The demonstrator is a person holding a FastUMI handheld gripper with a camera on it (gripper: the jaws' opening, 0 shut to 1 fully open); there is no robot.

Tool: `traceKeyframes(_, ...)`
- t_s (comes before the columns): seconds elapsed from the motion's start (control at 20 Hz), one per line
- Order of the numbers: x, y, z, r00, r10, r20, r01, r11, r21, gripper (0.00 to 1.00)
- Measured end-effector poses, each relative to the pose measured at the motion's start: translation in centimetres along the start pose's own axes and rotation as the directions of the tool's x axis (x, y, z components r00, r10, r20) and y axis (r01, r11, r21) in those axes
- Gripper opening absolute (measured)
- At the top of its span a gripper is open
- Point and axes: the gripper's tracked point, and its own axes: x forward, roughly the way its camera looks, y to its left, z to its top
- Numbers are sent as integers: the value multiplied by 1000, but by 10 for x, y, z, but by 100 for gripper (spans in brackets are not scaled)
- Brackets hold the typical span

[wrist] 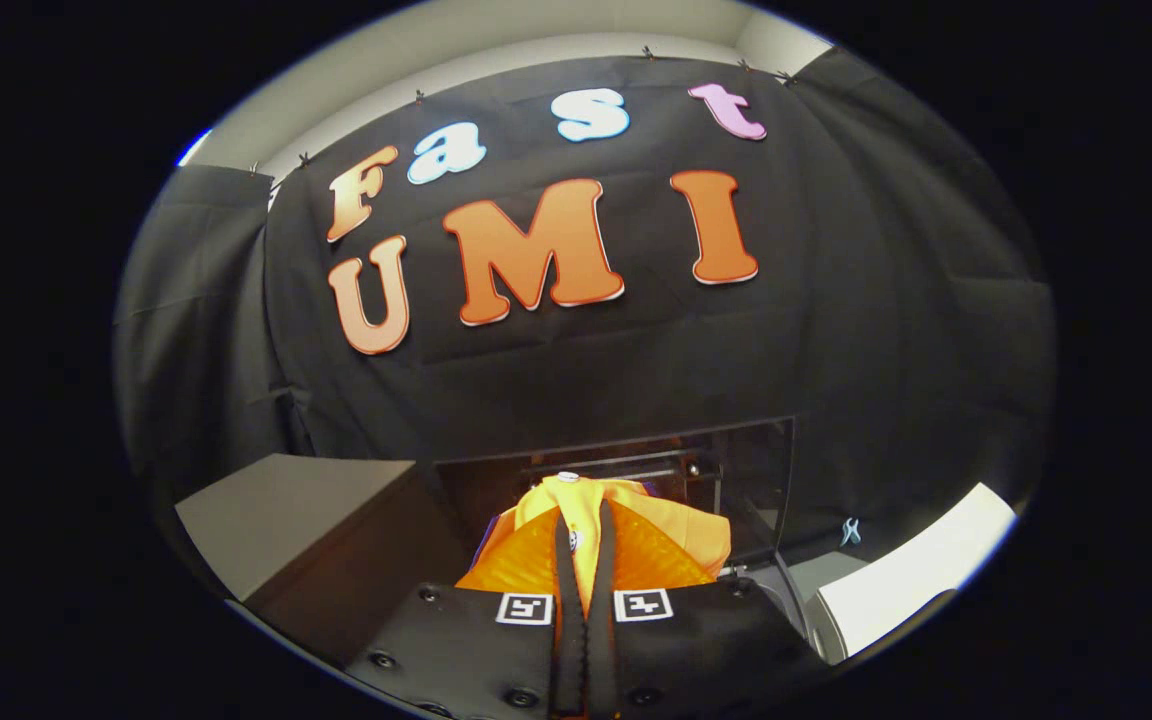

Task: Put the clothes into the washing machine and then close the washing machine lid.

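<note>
One orange-yellow garment (636, 545) bunched, seemingly pinched by tool (586, 545).

Recording booth, black cloth wall (836, 330) clipped up, grey box (286, 510), washing machine (836, 600)

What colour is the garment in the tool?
Orange and yellow garment, clamped in the tool; gripper view.
</note>
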Motion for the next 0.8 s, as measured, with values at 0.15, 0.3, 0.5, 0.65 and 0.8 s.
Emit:
traceKeyframes(0.15, 25, -15, -38, 998, -17, -69, 18, 1000, 14, 9)
traceKeyframes(0.3, 54, -26, -84, 988, -36, -152, 40, 999, 24, 9)
traceKeyframes(0.5, 75, -29, -122, 972, -46, -231, 49, 999, 8, 9)
traceKeyframes(0.65, 75, -38, -161, 943, -63, -326, 78, 996, 32, 9)
traceKeyframes(0.8, 77, -53, -193, 910, -94, -404, 115, 993, 27, 9)
